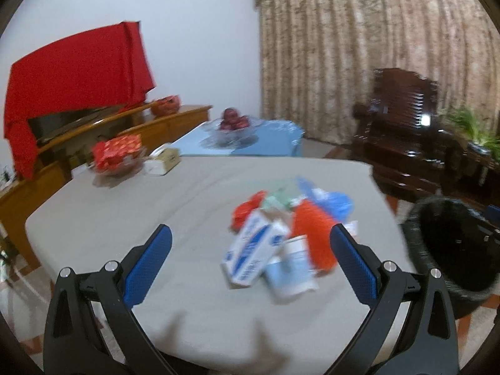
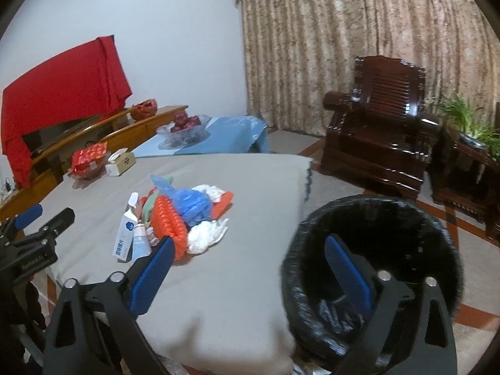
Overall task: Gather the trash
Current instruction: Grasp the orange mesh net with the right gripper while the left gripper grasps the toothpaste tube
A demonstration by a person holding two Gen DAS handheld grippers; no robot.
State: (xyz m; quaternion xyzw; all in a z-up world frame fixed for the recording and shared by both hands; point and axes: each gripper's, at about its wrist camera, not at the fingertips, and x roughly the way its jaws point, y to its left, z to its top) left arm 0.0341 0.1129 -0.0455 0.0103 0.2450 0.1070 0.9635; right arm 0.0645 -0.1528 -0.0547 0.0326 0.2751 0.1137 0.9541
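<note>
A pile of trash (image 1: 290,228) lies on the grey-covered table (image 1: 125,206): a white and blue carton (image 1: 253,250), an orange net (image 1: 312,237), a blue plastic bag (image 1: 339,203) and crumpled white pieces. My left gripper (image 1: 253,243) is open just short of the pile, with the carton showing between its blue pads. A bin with a black liner (image 2: 372,250) stands by the table's right corner. My right gripper (image 2: 250,256) is open and empty, one finger over the table edge, the other over the bin's mouth. The same pile (image 2: 178,212) sits to its left.
At the table's far left stand a glass bowl of red packets (image 1: 117,156) and a tissue box (image 1: 164,162). Behind it are a blue-covered table with a fruit bowl (image 1: 234,125), a wooden cabinet under a red cloth (image 1: 78,72), a dark wooden armchair (image 2: 378,125) and potted plants (image 2: 468,125).
</note>
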